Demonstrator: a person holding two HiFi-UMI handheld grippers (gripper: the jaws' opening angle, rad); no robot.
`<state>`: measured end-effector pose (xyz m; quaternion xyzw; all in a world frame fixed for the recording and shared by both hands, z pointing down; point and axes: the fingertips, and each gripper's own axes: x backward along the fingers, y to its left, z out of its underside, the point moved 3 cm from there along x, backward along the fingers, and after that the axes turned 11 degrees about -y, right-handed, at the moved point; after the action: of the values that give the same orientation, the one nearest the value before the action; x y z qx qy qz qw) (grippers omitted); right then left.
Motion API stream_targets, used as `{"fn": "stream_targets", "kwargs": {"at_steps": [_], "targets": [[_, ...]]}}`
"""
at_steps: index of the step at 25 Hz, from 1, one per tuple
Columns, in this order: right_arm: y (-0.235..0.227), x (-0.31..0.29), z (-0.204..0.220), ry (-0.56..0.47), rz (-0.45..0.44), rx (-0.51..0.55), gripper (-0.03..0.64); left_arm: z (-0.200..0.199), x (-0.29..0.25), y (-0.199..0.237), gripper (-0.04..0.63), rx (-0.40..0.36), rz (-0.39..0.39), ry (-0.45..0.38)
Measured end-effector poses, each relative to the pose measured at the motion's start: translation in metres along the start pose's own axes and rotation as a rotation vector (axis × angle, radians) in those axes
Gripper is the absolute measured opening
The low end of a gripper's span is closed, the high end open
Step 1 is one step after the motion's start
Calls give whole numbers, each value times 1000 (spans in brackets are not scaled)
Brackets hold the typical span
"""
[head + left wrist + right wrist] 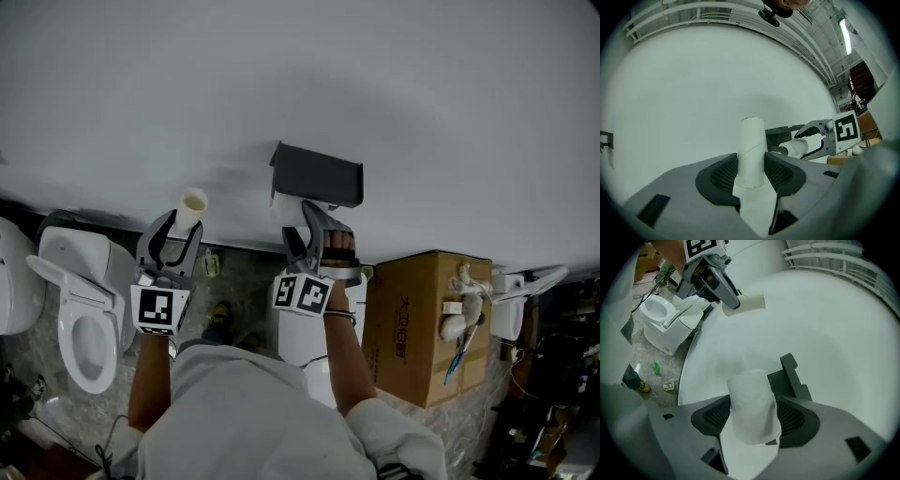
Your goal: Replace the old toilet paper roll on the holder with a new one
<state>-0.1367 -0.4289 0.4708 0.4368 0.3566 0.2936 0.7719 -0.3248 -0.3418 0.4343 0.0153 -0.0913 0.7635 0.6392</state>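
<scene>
We face a plain white wall (394, 94), and everything here is placed by the dark holder (317, 175) fixed to it. Down on the floor, well to the left of the holder in the head view, stands a white toilet (80, 323) with its seat down. A brown cardboard box (412, 323) sits below and to the right of the holder, with some small white items on top that we cannot identify.

The holder is a dark bracket with a flat top. Our right gripper (753, 417) reaches up from just beneath it. Its jaws are spread wide on either side of the new toilet paper roll (751, 397), with the pads close beside the roll's flanks and no squeeze that we can see. The roll is white and soft-sided. It sits right at the holder, under the flat top, with the bracket showing just behind it in the right gripper view.

Our left gripper (750, 165) is held off to the left of the holder, clear of it and at about its height. Its jaws are clamped on the old cardboard tube (753, 145), one pad against each side. The bare, pale tube stands upright out of the jaws, apart from the holder.
</scene>
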Motion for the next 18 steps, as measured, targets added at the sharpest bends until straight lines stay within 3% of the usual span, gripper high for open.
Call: {"fn": "stream_targets", "kwargs": {"at_steps": [5,10,18], "targets": [[1,14,-5,-7,18,-55,304,-3,-4,-4,201,9,14,-14],[3,31,2,-11,44,-174,302,-4,-13,-18,201,11,54,-27],[-17,65,23,-32,167,-491,273,-13,-26,-42,201,33,101,-60]]}}
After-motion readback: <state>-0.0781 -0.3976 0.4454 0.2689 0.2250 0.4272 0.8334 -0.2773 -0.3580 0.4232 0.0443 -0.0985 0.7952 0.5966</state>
